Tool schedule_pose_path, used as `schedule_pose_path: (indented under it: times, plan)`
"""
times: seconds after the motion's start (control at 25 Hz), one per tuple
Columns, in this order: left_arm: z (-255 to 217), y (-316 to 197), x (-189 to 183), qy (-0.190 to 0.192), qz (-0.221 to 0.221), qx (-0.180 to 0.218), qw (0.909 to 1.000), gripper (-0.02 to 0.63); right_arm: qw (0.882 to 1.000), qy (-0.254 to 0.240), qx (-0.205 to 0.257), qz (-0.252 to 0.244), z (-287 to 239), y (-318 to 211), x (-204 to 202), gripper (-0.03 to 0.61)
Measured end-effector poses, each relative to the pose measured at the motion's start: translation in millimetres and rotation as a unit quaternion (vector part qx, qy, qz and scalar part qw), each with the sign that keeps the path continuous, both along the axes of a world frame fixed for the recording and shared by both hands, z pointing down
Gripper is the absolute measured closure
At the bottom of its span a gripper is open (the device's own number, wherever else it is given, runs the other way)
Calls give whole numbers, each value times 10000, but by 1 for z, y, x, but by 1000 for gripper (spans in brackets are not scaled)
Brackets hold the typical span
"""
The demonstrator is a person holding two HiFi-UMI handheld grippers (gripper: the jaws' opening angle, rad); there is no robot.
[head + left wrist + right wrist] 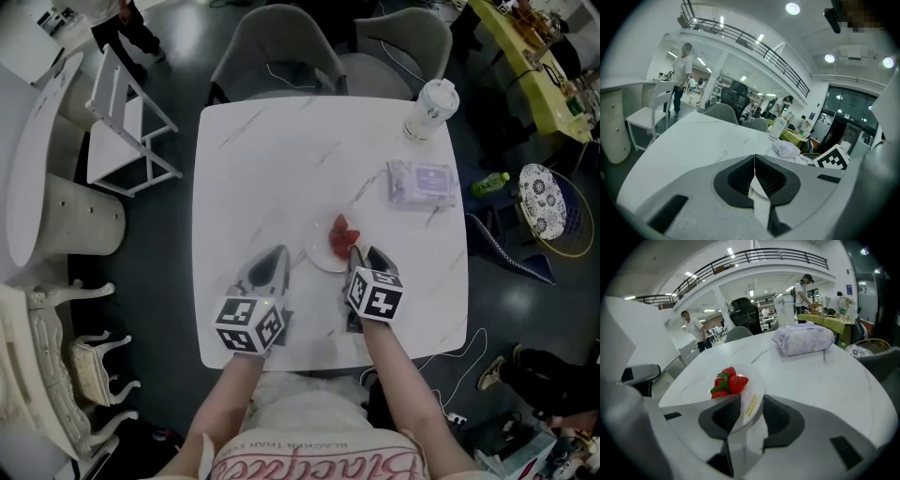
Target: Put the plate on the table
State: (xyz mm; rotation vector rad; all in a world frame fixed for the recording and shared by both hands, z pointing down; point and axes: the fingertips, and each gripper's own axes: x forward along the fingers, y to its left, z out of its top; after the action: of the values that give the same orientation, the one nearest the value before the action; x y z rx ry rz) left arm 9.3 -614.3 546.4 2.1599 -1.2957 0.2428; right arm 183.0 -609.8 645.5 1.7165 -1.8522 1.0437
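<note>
Right gripper view: plate rim [751, 404] between jaws

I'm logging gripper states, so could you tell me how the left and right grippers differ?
The left gripper has its jaws together on nothing; the right gripper has them apart around the plate rim. The left gripper lies beside the plate, the right gripper at its edge. Both sit at the table's near side.
</note>
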Motion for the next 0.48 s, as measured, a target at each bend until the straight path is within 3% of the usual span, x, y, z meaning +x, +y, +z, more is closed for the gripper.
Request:
schedule_pose_path:
  times: [0.36,0.48]
  plan:
    - [-2,6,-1,-140,17,64,9999,609,9943,925,380,-378,-4,-2,3,437]
    - [-6,11,0,-120,39,128,9998,609,9938,876,653,-212,-18,-1,11,489]
